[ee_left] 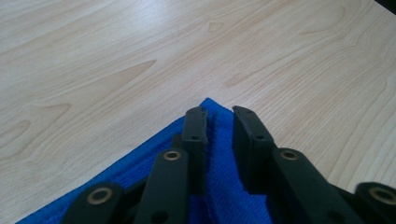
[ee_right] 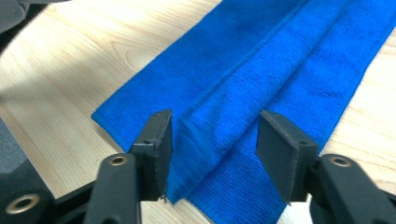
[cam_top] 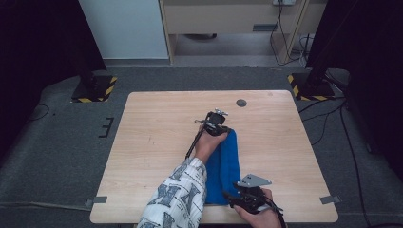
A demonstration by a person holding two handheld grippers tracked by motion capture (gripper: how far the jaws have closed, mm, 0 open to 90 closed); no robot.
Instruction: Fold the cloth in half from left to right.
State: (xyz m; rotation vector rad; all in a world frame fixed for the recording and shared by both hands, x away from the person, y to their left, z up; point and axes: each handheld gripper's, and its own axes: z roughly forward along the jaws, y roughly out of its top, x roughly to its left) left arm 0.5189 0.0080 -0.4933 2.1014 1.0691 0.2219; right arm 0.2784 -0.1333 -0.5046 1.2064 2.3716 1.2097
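**Both grippers easing off the blue cloth**

While the left gripper [ee_left: 219, 116] sits low at the far tip of the blue cloth [ee_right: 261, 70], its jaws stand only a little apart, and a narrow strip of the fabric shows in the gap between them; the pads are not pressing on it. That tip pokes out just above the jaw ends in the left gripper view, with bare pale wood across the whole upper part of the frame.

Over to the right gripper [ee_right: 212, 140]: its jaws are clearly parted, about halfway, with a raised ridge of the cloth lying between them, blurred against the left-hand pad. Neither pad clamps it. From there the cloth runs away to the upper right of that view as a long folded band, a crease down its length.

Up in the high view, the cloth lies as a narrow strip at lower centre of the counter [cam_top: 157, 118], running from the left gripper [cam_top: 216, 124] at its upper end down to the right gripper [cam_top: 247, 197] near the counter's bottom edge. A patterned sleeve [cam_top: 178, 199] comes in from the bottom of the frame, covering the cloth's left side.
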